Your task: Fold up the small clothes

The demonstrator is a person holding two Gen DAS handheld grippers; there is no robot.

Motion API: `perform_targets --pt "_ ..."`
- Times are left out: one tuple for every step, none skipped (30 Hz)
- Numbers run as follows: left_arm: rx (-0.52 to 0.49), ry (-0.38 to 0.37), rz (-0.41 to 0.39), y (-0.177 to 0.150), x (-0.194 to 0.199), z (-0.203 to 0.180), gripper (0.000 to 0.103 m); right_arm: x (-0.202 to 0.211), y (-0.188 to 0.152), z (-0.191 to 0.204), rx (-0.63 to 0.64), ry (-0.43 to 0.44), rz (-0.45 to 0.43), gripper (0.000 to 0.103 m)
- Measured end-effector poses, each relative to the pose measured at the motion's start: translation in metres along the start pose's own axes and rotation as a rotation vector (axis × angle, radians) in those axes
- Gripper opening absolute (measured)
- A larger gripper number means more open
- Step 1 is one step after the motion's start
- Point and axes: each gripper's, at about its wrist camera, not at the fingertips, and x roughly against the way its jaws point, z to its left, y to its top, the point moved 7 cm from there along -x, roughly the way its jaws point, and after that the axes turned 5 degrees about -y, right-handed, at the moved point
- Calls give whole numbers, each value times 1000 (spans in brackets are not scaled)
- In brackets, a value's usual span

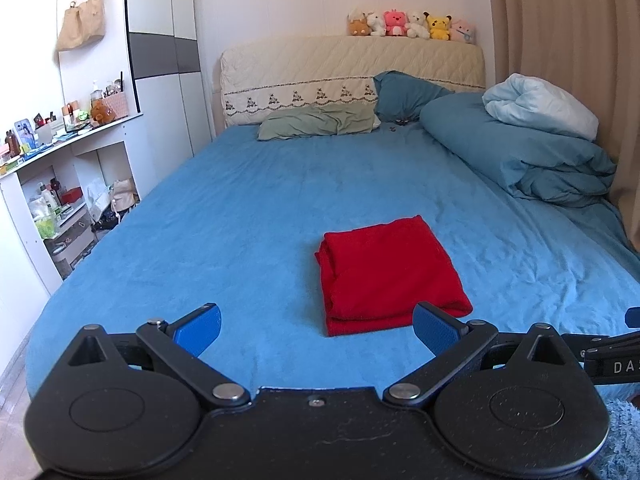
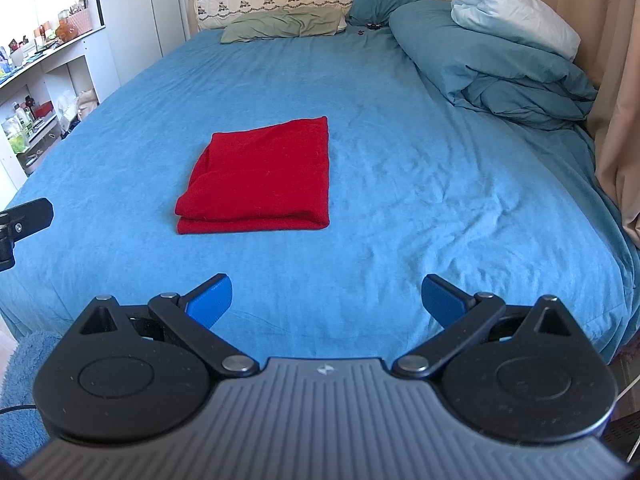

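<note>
A red cloth (image 1: 390,274) lies folded into a thick rectangle on the blue bed sheet (image 1: 224,232). It also shows in the right wrist view (image 2: 262,178), ahead and left of centre. My left gripper (image 1: 318,330) is open and empty, held just short of the cloth's near edge. My right gripper (image 2: 326,300) is open and empty, further back from the cloth, over the bed sheet (image 2: 420,184). Part of the right gripper shows at the right edge of the left wrist view (image 1: 612,344). Part of the left gripper shows at the left edge of the right wrist view (image 2: 24,220).
A bundled blue duvet (image 1: 520,148) with a white pillow (image 1: 540,104) lies at the far right. Pillows (image 1: 320,122) lie against the headboard, with plush toys (image 1: 412,24) on top. Cluttered shelves (image 1: 60,184) stand left of the bed. A curtain (image 2: 616,80) hangs on the right.
</note>
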Motion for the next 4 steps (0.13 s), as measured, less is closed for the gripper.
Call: perform_targets --pt "-4 0 -3 0 0 1 103 0 0 0 0 0 0 103" --pt "-8 0 -5 0 0 2 103 0 0 0 1 0 0 103" --pt "-8 0 -5 0 1 3 103 0 0 0 1 -1 0 103" --pt "-6 -1 -4 -1 0 3 103 0 0 1 0 -1 0 103"
